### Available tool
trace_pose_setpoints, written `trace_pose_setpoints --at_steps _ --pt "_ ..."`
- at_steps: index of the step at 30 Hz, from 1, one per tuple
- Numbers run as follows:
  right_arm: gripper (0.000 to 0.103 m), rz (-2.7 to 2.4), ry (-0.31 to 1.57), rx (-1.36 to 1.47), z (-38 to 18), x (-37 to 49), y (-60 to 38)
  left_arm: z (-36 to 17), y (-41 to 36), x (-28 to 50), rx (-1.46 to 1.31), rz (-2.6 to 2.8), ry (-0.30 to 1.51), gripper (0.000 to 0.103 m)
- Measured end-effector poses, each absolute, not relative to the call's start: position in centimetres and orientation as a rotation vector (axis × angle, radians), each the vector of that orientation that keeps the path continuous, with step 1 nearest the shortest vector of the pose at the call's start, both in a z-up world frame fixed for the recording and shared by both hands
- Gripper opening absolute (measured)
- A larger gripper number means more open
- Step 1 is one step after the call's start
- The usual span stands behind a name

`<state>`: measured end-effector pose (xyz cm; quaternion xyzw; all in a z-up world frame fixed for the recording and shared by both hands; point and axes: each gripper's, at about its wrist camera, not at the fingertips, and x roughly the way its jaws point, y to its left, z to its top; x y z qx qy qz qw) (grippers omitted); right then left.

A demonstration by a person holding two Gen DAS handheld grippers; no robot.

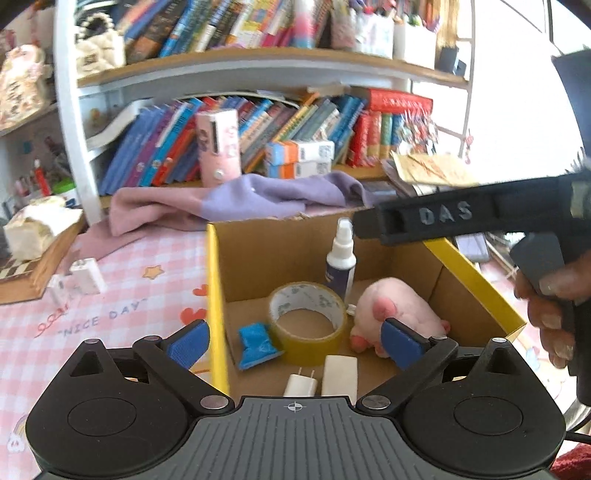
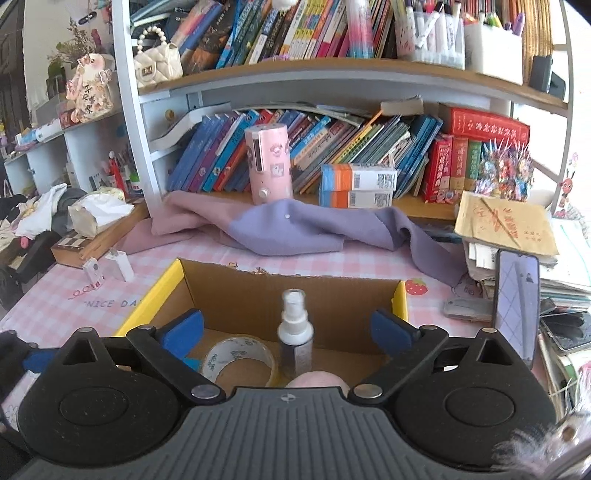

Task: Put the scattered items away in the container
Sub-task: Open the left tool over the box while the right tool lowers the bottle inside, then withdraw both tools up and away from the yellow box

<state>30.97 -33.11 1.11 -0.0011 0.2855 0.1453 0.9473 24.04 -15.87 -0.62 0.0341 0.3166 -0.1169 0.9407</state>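
With both my left gripper [image 1: 295, 341] and right gripper [image 2: 288, 330] released and empty above the cardboard box [image 1: 476, 280] at centre frame, I could topple the upright spray bottle [image 2: 295, 332] inside.

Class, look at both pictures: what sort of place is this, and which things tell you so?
Probably a child's study desk at home: crowded bookshelves, a pot of pens and a pink checked desk cover reading NICE DAY.
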Motion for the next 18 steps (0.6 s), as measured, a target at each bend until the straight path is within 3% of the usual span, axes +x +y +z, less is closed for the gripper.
trace_pose_setpoints --at_steps 18 --pt "0.101 0.142 0.559 0.053 1.1 23.0 -31.2 0.7 -9.0 19.1 -0.008 -0.184 0.605 0.1"
